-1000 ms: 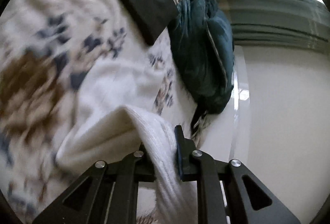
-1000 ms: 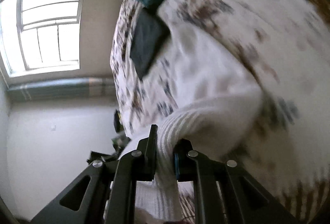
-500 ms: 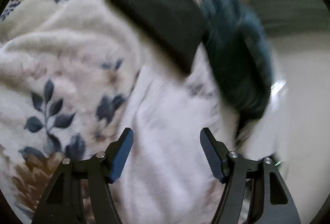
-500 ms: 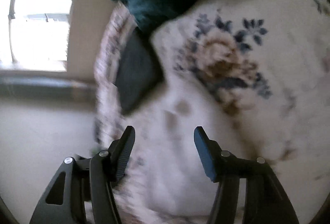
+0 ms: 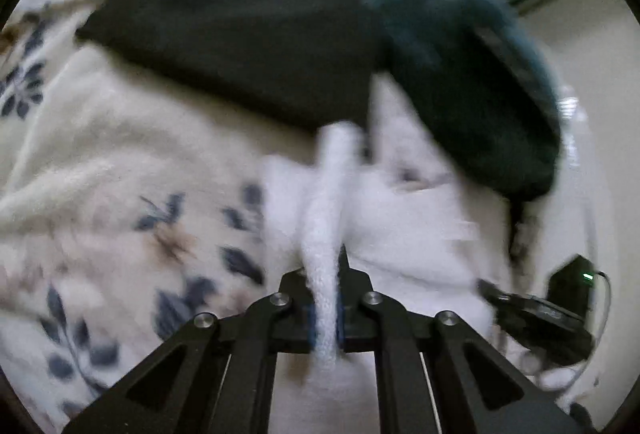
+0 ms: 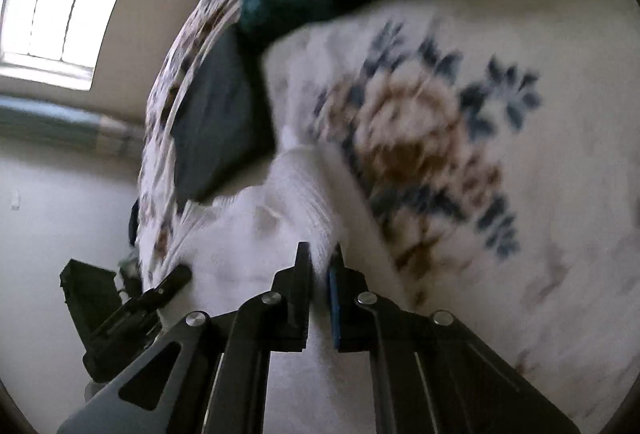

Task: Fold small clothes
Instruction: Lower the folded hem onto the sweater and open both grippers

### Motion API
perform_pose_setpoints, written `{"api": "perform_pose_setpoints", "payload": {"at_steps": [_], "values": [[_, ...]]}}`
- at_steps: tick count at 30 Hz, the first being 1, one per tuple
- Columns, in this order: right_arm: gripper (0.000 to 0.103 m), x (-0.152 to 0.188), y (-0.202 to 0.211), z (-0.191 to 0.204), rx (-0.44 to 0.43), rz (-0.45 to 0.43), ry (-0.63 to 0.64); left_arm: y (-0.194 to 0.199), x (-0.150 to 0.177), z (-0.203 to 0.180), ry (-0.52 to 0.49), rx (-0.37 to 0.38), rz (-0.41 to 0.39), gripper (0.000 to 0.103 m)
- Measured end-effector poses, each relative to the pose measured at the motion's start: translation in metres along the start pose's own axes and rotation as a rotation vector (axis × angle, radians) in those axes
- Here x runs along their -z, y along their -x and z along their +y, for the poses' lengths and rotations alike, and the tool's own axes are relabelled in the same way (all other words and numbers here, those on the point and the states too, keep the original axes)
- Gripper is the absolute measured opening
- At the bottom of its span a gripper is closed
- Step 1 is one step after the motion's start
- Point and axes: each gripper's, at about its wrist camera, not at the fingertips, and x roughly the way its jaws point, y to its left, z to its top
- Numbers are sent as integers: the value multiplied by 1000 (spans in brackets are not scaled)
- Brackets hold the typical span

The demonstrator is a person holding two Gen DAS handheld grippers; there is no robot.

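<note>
Both hand-held grippers, open half a second ago, now clench the white knit garment (image 5: 324, 226) on the floral bedspread (image 5: 120, 170): left hand-held gripper (image 5: 325, 298), right hand-held gripper (image 6: 318, 274), readying another fold.

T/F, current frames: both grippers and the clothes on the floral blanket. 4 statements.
1. The left gripper is shut on the white knitted garment. True.
2. The right gripper is wide open and empty. False: it pinches the same white knit.
3. A folded black cloth lies on the floral blanket beyond the white garment. True.
4. The crumpled dark teal garment is held by the left gripper. False: it lies loose beside the black cloth.
</note>
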Motion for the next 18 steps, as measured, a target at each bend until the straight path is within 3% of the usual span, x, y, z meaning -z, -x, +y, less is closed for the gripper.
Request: {"api": "perform_pose_setpoints", "payload": {"at_steps": [3, 6, 8, 10, 14, 18], "values": [[8, -16, -17, -15, 63, 22, -29, -23, -4, 22, 100, 37, 119, 10], [13, -27, -30, -21, 34, 123, -64, 3, 9, 26, 113, 88, 96, 27], [36, -29, -18, -23, 18, 119, -65, 21, 20, 29, 131, 115, 85, 29], [39, -24, -4, -26, -1, 108, -62, 52, 50, 34, 151, 119, 65, 30], [39, 19, 16, -28, -33, 181, -58, 88, 109, 27, 146, 128, 66, 30], [39, 71, 20, -34, -27, 263, -38, 80, 143, 0, 42, 35, 83, 29]]}}
